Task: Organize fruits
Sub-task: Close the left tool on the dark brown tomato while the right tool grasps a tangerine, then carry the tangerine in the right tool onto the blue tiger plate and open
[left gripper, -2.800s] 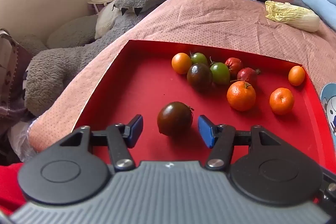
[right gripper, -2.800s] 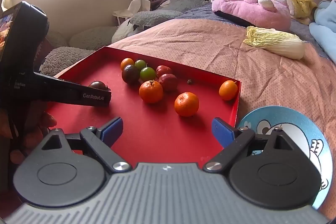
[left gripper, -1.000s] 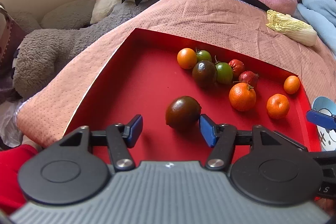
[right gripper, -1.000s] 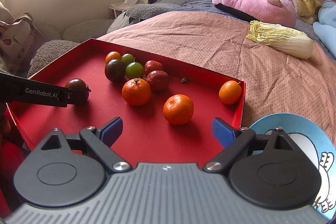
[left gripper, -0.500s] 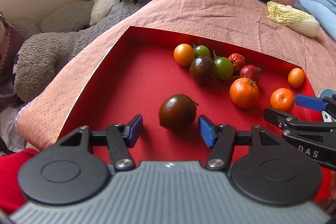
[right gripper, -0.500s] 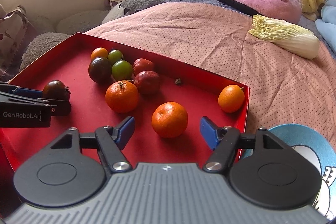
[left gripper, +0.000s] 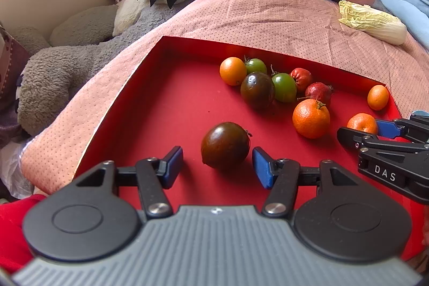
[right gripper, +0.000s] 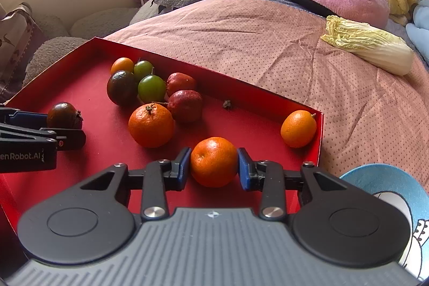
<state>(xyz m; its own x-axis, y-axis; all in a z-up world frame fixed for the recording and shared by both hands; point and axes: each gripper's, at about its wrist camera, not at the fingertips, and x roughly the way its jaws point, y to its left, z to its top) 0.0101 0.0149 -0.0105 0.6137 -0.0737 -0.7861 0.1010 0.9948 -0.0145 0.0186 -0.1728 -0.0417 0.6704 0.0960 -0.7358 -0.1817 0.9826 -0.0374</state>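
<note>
On the left of the red tray [left gripper: 139,87], the left claw [left gripper: 217,165] sits half open around a dark tomato [left gripper: 225,145], its pads clear of the fruit. To the right, the right claw [right gripper: 211,169] has just closed on a mandarin [right gripper: 214,161] near the tray's front edge, so the pick looks ready. A larger orange [right gripper: 151,125] sits just left; a blue plate [right gripper: 388,186] lies beyond the tray's right wall.

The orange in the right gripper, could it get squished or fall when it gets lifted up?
It might. The right gripper, whose jaws have just been closing, pinches the round orange only at its sides, so it could slip out. A hard squeeze could bruise it. The left gripper is open around the dark tomato, not touching it, so a bump might roll it across the red tray.
</note>
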